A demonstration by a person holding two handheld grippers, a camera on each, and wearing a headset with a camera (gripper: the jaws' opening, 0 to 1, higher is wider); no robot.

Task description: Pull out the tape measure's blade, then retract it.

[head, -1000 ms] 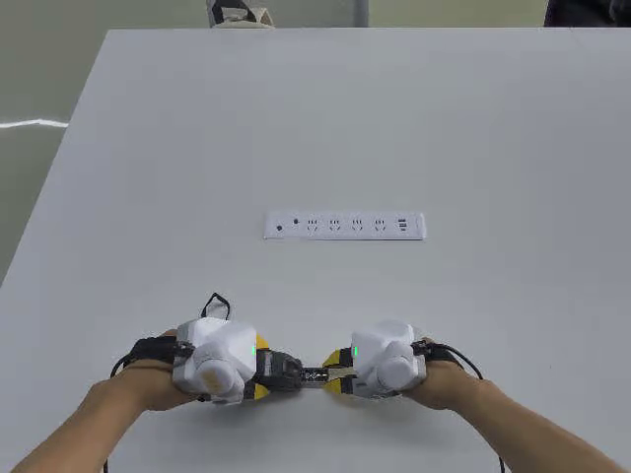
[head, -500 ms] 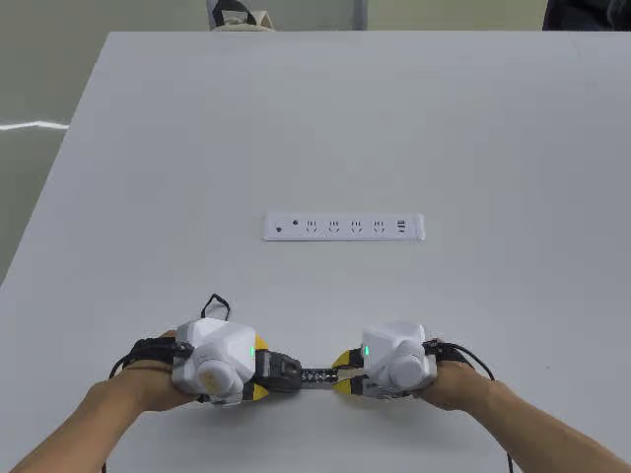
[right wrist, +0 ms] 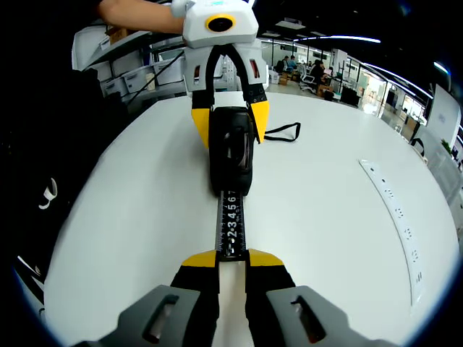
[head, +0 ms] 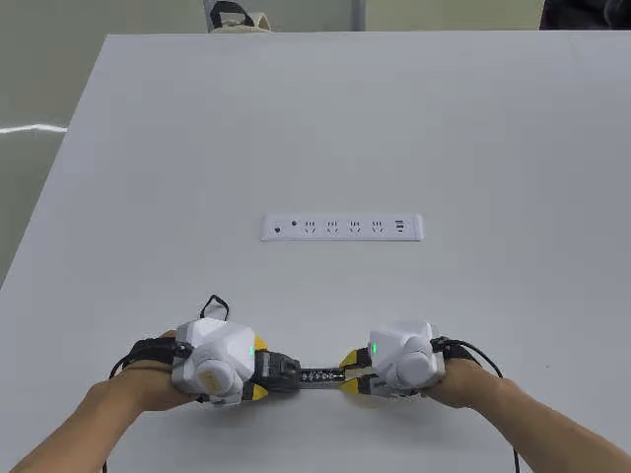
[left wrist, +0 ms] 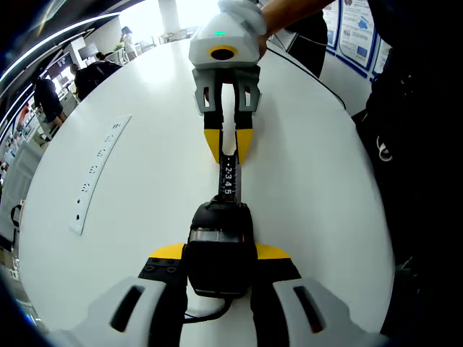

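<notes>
Black case clamped in left hand-held gripper; right hand-held gripper pinches the blade (axis along desk's near edge).

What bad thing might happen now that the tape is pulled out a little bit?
1. The right tool pinches just the end of the blade. If it slips, the blade would probably snap back into the black case.
2. The left tool grips the case by its sides. A harder pull might tug the case loose or drag it across the table.
</notes>
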